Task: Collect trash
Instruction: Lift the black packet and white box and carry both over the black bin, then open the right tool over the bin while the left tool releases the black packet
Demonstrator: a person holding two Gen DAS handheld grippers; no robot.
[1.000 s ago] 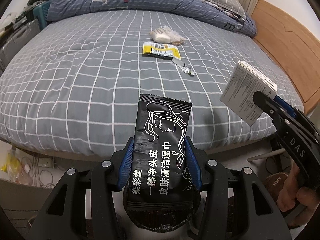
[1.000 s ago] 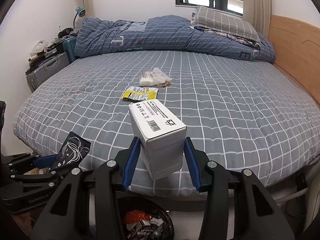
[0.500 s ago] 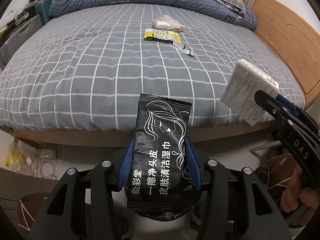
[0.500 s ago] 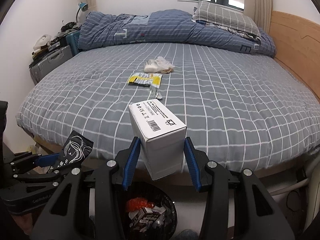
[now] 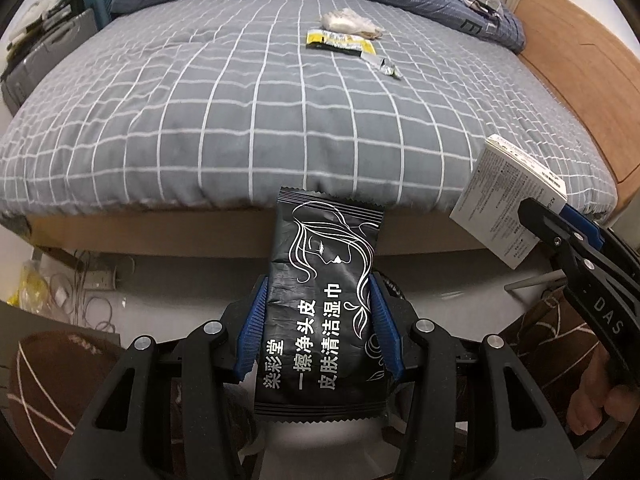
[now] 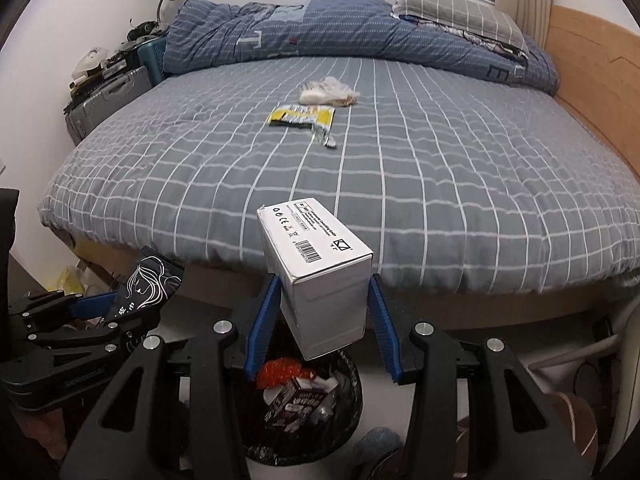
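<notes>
Left gripper (image 5: 318, 336) clamped on a black wet-wipe packet (image 5: 324, 300), blue pads pressed against its two long edges, packet upright with white Chinese print and a line-drawn woman's face. Held out past the foot of the bed (image 5: 224, 120), over the floor, top edge of the packet level with the mattress edge in the left wrist view. Same packet visible at lower left in the right wrist view (image 6: 150, 286), pinched between the blue fingers there.

Right gripper (image 6: 322, 320) closed on a white cardboard box (image 6: 320, 276), pads against its two side faces, box tilted with the barcode face turned up and the far end pointing toward the bed. Held directly above a black-lined trash bin (image 6: 352, 412) on the floor, bin already holding an orange wrapper and a dark carton. Box seen again at the right edge of the left wrist view (image 5: 504, 204), just beside the packet's gripper and slightly higher.

On the grey checked bedcover, well apart from both grippers: yellow snack wrapper (image 6: 302, 115) near the middle, small silver foil scrap (image 6: 325, 139) just beside its near corner, crumpled clear plastic bag (image 6: 326, 92) just behind it. Blue quilt (image 6: 320, 32) bunched at the far end. Grey suitcase (image 6: 106, 104) standing left of the bed.
</notes>
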